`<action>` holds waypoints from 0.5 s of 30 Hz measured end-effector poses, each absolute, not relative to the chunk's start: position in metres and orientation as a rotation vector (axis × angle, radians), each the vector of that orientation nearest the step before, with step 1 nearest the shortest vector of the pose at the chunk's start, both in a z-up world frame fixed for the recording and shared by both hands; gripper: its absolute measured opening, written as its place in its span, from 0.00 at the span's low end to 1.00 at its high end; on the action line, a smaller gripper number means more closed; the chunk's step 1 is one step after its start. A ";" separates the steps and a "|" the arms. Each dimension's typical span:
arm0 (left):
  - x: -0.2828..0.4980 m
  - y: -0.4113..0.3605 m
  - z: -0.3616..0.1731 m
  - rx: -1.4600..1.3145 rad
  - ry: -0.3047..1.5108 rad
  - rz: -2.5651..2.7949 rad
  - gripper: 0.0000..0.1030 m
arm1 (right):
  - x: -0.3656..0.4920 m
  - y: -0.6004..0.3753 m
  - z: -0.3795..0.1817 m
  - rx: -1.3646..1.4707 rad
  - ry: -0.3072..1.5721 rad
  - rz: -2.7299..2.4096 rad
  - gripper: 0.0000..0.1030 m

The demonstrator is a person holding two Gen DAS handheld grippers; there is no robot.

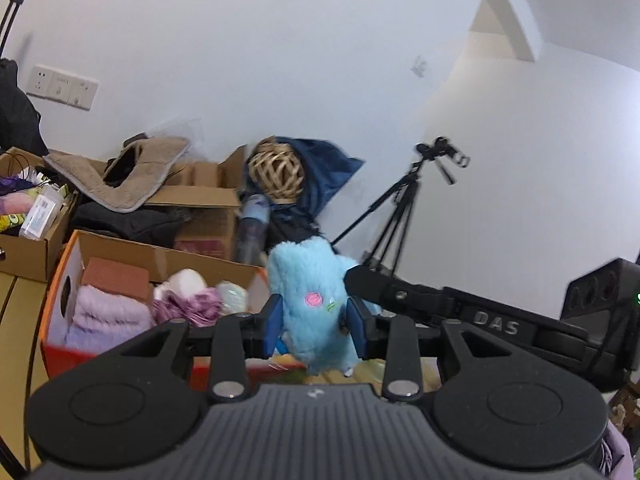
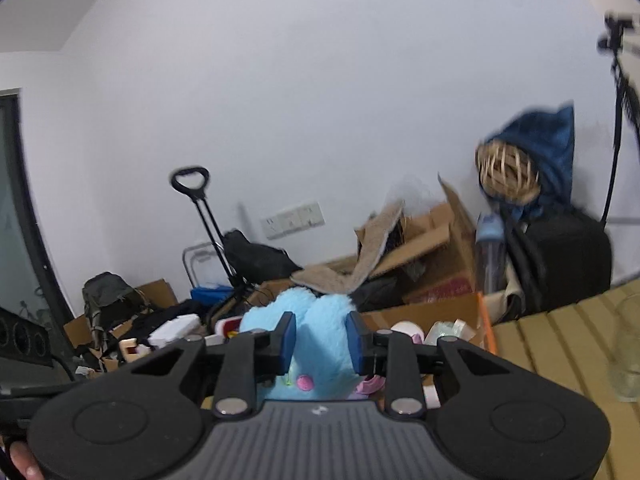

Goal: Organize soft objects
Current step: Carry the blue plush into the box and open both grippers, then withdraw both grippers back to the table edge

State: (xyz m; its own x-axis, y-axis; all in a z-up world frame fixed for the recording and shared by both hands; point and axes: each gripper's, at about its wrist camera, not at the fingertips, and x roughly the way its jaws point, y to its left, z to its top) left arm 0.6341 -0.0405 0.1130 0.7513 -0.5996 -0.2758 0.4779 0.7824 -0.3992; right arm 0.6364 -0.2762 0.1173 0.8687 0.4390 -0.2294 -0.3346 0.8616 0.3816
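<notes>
Both claws [image 1: 316,322] [image 2: 322,342] around blue plush [image 1: 310,292]

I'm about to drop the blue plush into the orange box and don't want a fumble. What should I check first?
1. Left gripper clamps the blue plush: ok.
2. Right gripper also on the plush: ok, both hold it.
3. Orange box open: ok.
4. Free space inside, beside the lavender towel: cannot tell.
5. Plush clear of the box rim: cannot tell.

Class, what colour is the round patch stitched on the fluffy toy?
Pink, on the light blue plush toy; clearest in the left wrist view.
</notes>
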 end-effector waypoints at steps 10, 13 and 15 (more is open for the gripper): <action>0.775 -0.049 0.003 -0.208 0.655 -0.543 0.24 | 0.801 -0.241 -0.012 0.243 0.641 0.354 0.14; 0.779 -0.042 -0.006 -0.237 0.662 -0.570 0.24 | 0.804 -0.245 -0.027 0.270 0.647 0.363 0.07; 0.778 -0.045 -0.009 -0.205 0.645 -0.576 0.27 | 0.803 -0.248 -0.026 0.274 0.644 0.365 0.07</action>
State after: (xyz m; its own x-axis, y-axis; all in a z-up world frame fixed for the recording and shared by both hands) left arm 0.7776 -0.0452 -0.0094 0.6501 -0.5653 -0.5078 0.4415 0.8249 -0.3530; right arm 0.8033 -0.2476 -0.0258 0.7398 0.4118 -0.5321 -0.2445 0.9013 0.3576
